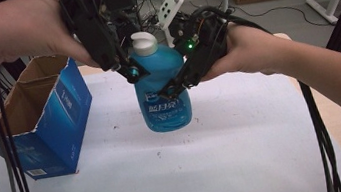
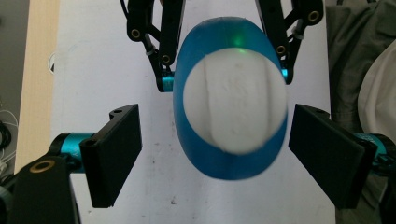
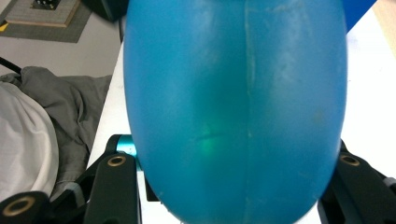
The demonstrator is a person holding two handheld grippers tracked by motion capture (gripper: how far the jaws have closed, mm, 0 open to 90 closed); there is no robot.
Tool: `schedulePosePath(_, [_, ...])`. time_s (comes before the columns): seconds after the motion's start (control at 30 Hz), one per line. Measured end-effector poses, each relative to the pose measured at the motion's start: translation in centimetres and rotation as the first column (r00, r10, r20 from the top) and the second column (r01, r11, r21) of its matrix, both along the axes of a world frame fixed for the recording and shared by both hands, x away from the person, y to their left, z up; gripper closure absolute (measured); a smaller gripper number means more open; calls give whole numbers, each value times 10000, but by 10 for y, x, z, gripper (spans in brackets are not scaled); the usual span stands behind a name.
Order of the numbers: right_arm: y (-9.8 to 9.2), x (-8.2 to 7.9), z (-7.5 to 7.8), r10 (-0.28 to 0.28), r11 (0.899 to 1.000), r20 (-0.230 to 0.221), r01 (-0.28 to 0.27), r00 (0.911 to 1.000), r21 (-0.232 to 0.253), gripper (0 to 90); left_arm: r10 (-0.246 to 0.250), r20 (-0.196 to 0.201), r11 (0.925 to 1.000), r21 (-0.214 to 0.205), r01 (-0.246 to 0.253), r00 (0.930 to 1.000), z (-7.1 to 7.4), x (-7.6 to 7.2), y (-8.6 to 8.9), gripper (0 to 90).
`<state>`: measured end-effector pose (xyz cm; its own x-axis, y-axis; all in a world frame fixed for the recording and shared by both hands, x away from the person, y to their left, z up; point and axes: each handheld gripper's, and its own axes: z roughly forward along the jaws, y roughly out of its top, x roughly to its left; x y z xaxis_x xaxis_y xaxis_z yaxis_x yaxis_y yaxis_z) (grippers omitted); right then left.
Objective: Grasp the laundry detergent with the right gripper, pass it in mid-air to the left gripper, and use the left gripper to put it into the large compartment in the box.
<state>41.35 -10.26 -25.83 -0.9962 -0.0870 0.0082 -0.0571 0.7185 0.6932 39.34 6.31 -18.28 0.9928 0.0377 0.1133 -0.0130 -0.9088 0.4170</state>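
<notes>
A blue detergent bottle (image 1: 164, 102) with a white cap (image 1: 144, 43) hangs upright, lifted off the white table cover (image 1: 228, 158). My right gripper (image 1: 171, 89) is shut on its body from the right side. In the right gripper view the blue bottle wall (image 3: 233, 102) sits pressed between the two black jaws of the right gripper (image 3: 233, 186). My left gripper (image 2: 219, 154) is open above the bottle and looks down on the cap (image 2: 233, 102). Its pads (image 2: 116, 149) stand apart from the bottle on either side. In the high view the left gripper (image 1: 129, 71) is at the bottle's shoulder.
An open-topped blue cardboard box (image 1: 40, 119) stands at the left of the table. Black cables (image 1: 13, 173) hang down at the left and others (image 1: 324, 145) at the right. Grey cloth (image 3: 70, 107) lies beyond the table's edge.
</notes>
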Motion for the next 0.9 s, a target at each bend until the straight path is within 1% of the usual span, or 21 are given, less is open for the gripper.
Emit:
schedulePosePath(0.03, [1, 0, 2, 26, 10000, 21, -26, 10000, 6, 450, -22, -11, 9999, 131, 23, 10000, 0, 1, -1, 177])
schedulePosePath(0.1, [2, 0, 4, 58, 10000, 78, -58, 10000, 4, 450, -37, -59, 9997, 250, 39, 10000, -3, 1, -4, 177])
schedulePosePath(0.23, [4, 0, 6, 33, 10000, 16, -33, 10000, -42, 450, -193, 7, 9990, 404, 192, 9998, -4, 0, -9, 177])
schedulePosePath(0.3, [4, 1, 5, 37, 10000, -48, -37, 10000, -55, 450, -176, 29, 9989, 430, 175, 9998, -5, -1, -11, 178])
schedulePosePath(0.33, [4, 1, 5, 18, 10000, -77, -19, 10000, -64, 450, -177, 51, 9985, 515, 174, 9998, -6, 0, -12, 186])
schedulePosePath(0.4, [5, 2, 3, 75, 9999, 29, -75, 10000, -71, 450, -96, -56, 9986, 521, 98, 9999, -7, 0, -13, 191])
schedulePosePath(0.47, [6, 3, 3, 142, 9999, -71, -142, 9999, -75, 450, -114, -96, 9982, 592, 119, 9999, -8, 0, -13, 225])
schedulePosePath(0.57, [6, 2, 3, 103, 9999, -83, -103, 9999, -80, 450, -113, -166, 9983, 578, 122, 9998, -9, 0, -15, 227])
schedulePosePath(0.63, [6, 4, 3, 152, 9999, -46, -153, 9999, -72, 450, 3, -159, 9985, 554, 5, 9999, -10, 0, -16, 227])
schedulePosePath(0.73, [6, 3, 3, 140, 9999, -36, -141, 9999, -66, 449, 9, -73, 9983, 590, -4, 10000, -11, 1, -16, 243])
schedulePosePath(0.77, [5, 4, 3, 153, 9999, -15, -153, 9999, -60, 450, 46, -162, 9985, 555, -37, 9999, -11, 0, -16, 243])
schedulePosePath(0.83, [5, 4, 3, 149, 9999, 8, -149, 9999, -77, 450, -9, -80, 9982, 598, 14, 10000, -10, 1, -17, 244])
schedulePosePath(0.87, [5, 3, 3, 141, 9999, 24, -141, 9999, -88, 450, 43, -133, 9982, 601, -35, 9999, -10, 0, -17, 247])
schedulePosePath(0.9, [5, 4, 3, 181, 9998, 86, -180, 9998, -88, 450, 51, -126, 9981, 620, -43, 9999, -10, 0, -18, 276])
